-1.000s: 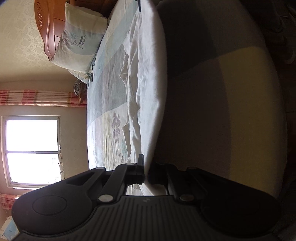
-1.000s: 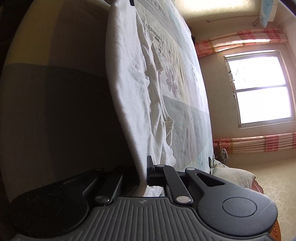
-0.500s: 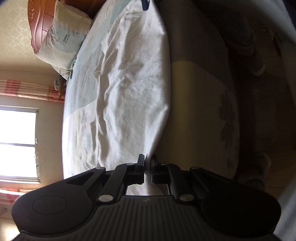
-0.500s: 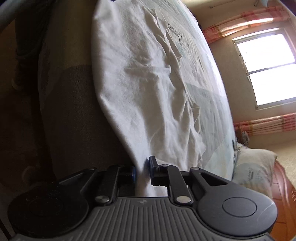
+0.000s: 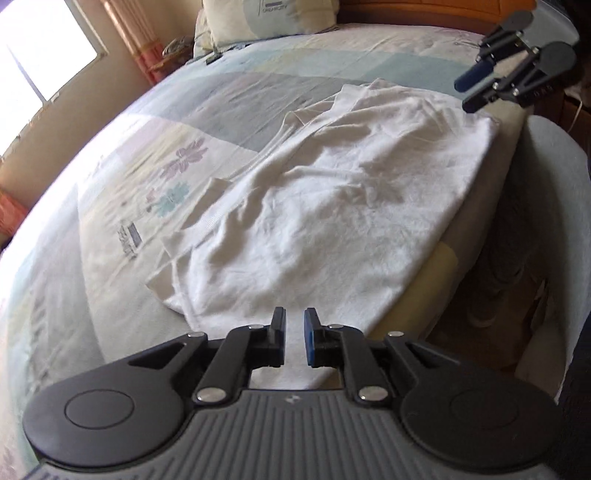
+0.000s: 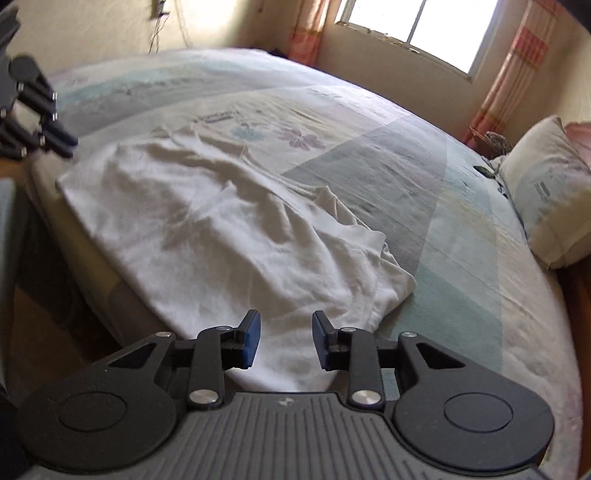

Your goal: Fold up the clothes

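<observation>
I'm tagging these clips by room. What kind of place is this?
Most likely a home bedroom: a wide bed with a pastel flower-print cover, a pale printed pillow at its head, and a sunlit window with striped pink curtains.

Little can be read here. The pillow (image 5: pixel 269 14) at the head of the bed carries a line of dark printed letters, cut off at the top edge of the left wrist view and too blurred to spell out; the right wrist view shows the same print, too small. The bedspread (image 5: pixel 129 236) bears a small dark printed block, also illegible.
</observation>
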The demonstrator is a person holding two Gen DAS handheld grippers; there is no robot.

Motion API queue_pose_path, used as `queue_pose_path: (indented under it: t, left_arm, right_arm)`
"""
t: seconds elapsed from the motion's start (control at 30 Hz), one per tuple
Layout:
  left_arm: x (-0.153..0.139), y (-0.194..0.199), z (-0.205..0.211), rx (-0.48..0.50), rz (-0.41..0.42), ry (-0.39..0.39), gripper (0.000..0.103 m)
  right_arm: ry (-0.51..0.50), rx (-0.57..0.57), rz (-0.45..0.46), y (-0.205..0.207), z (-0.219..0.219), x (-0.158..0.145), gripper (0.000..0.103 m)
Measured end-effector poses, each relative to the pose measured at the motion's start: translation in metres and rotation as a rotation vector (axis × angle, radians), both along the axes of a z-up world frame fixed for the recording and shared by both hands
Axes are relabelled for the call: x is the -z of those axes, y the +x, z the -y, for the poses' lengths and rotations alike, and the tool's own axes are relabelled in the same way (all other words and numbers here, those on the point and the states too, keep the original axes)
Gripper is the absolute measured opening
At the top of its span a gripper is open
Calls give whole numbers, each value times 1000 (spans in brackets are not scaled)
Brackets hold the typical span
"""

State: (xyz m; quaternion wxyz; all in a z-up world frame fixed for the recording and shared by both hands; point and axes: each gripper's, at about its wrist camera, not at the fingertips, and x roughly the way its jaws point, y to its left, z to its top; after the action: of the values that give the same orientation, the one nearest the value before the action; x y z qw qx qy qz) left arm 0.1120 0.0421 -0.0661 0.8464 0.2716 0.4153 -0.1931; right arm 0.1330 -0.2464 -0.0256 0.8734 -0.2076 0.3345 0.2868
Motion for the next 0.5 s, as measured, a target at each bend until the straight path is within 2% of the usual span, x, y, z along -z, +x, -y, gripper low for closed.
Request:
queue_pose_path:
  t: [0.1, 0.17, 0.23, 0.3, 0.33, 0.37, 0.4, 0.43, 0.5]
  left_arm:
    - [28, -8, -8, -62, -82, -23, 14]
    - [36, -17, -21, -101, -117, -64, 14]
    - [34, -29, -33, -118, -123, -104, 18]
    - [21, -44, -40, -129, -81, -110, 29]
    - [15, -54, -41, -122, -34, -80, 47]
    - [14, -60, -38, -106, 20, -20, 71]
    - [14, -67, -35, -89, 72, 45, 80]
    - [18, -71, -31, -65, 109, 122, 84]
    - [31, -71, -21, -25, 147, 236, 84]
  right_arm:
    - [93, 33, -52, -15, -10, 18, 37]
    - [87, 44, -79, -19, -12, 35, 37]
    - [55, 68, -110, -22, -9, 54, 37]
    - [58, 102, -96, -25, -3, 65, 41]
    - [82, 126, -89, -30, 1, 63, 43]
    - [107, 150, -82, -34, 5, 61, 43]
    - [132, 173, -75, -39, 9, 60, 45]
    - [165, 196, -65, -46, 12, 58, 52]
    - [233, 242, -47, -60, 18, 54, 57]
